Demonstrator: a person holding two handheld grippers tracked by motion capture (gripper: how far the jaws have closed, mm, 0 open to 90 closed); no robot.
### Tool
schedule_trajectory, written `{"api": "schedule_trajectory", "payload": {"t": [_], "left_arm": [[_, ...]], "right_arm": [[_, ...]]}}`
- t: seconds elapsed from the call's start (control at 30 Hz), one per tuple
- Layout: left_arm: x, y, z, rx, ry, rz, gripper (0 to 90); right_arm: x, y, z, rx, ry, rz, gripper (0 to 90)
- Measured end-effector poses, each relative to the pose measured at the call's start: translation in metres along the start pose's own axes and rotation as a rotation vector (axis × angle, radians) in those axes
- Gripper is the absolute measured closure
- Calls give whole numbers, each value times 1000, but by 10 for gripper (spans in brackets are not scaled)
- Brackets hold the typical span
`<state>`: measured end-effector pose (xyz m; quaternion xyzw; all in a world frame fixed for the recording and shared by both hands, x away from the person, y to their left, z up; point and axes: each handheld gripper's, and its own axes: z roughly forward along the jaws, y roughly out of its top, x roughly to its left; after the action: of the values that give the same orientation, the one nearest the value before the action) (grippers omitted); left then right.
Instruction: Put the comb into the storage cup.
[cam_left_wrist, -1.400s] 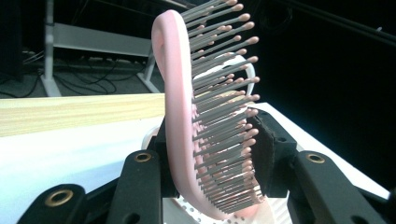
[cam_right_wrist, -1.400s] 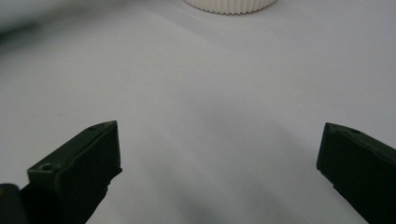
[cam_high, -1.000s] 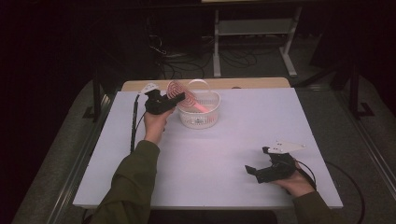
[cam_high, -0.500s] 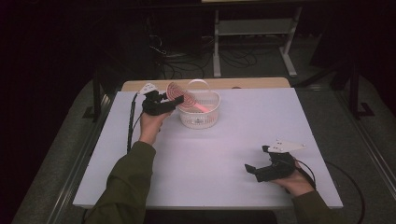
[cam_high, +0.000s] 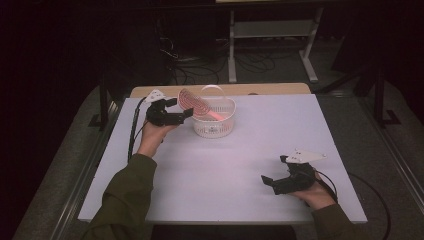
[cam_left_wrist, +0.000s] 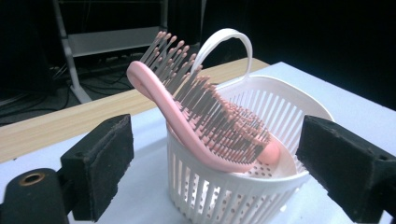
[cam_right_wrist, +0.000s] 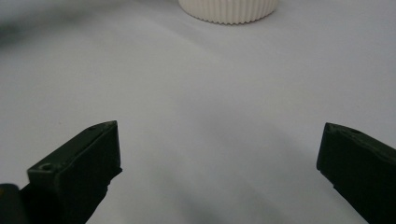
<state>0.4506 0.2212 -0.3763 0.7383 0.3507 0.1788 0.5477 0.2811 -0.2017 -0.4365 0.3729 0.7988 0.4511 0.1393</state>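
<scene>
Room v. dim, bkgd nearly black in high view; light falls from above onto the tabletop (cam_high: 250, 165), which reads pale lilac-white, no glare. Soft shadows under hands. High view grainy, low-res, slightly soft. Left gripper view sharp on basket (cam_left_wrist: 233, 186) and brush (cam_left_wrist: 205, 126); near pads a bit soft. Right gripper view blurry, far edge out of focus, dim patch top-left corner.

I am looking at a pink hairbrush (cam_left_wrist: 196, 126) with grey bristles tipped in pink, sitting in a white slotted basket (cam_left_wrist: 243, 191). My left claw (cam_high: 186, 111) is showing black pads (cam_left_wrist: 100, 163), and my right claw (cam_high: 272, 180) is black too. The table (cam_high: 225, 185) is lying pale lilac-white under both, with a tan wooden edge (cam_left_wrist: 56, 126).
</scene>
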Motion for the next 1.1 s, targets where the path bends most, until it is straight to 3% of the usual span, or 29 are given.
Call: {"api": "schedule_trajectory", "payload": {"t": [0.37,0.77,1.1], "left_arm": [[-8,0,-17,70,-22,61,0],[-28,-3,-29,90,-58,131,0],[-38,-16,-38,127,-93,145,0]], "right_arm": [[0,0,0,4,-6,-1,0],[1,0,-1,0,-11,-2,0],[1,0,-1,-1,-11,-3,0]]}}
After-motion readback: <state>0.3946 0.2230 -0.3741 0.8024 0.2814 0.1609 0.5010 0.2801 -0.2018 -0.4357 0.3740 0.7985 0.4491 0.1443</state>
